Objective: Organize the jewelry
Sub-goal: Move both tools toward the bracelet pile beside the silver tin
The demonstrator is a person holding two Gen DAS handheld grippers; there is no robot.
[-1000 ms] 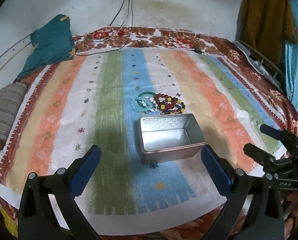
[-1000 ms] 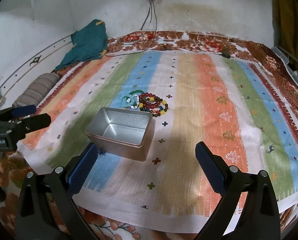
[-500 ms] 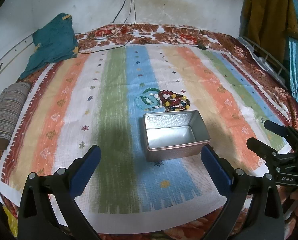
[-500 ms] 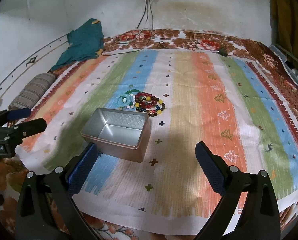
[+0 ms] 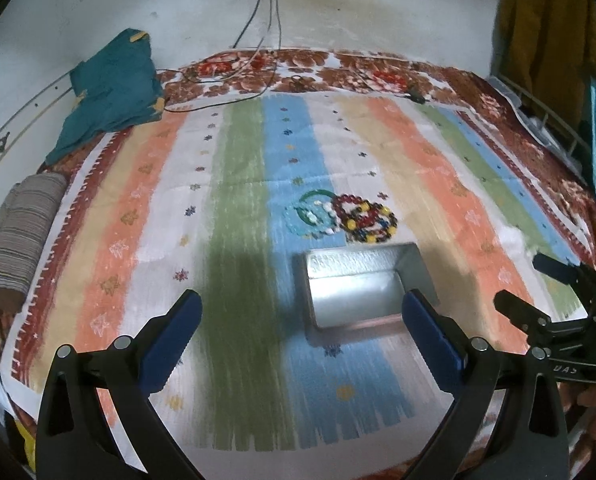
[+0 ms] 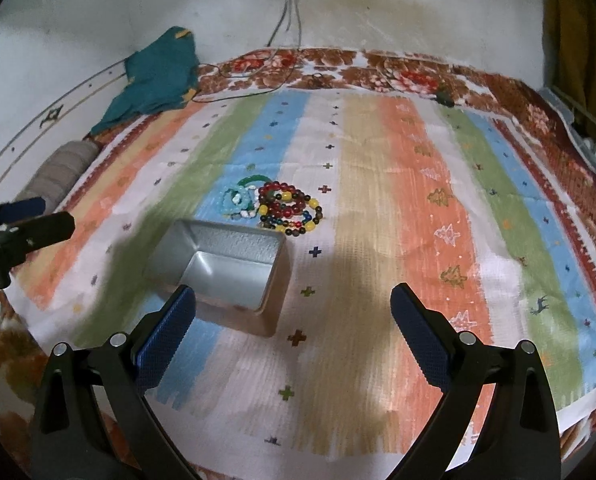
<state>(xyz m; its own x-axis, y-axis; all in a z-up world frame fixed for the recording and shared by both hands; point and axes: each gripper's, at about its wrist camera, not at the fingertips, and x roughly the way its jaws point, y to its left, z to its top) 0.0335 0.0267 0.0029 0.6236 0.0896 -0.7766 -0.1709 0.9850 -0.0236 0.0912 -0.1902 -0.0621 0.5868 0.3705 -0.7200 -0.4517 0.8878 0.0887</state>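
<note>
Left gripper (image 5: 299, 330) jaws spread wide, holding nothing; right gripper (image 6: 294, 322) likewise. Open metal tin (image 5: 363, 286) sits on striped cloth (image 5: 242, 184), nothing visible inside. Pile of beaded bracelets (image 5: 363, 218) lies just beyond the tin at 12 o'clock; turquoise and green pieces (image 5: 309, 216) at the pile's 9 o'clock.
</note>
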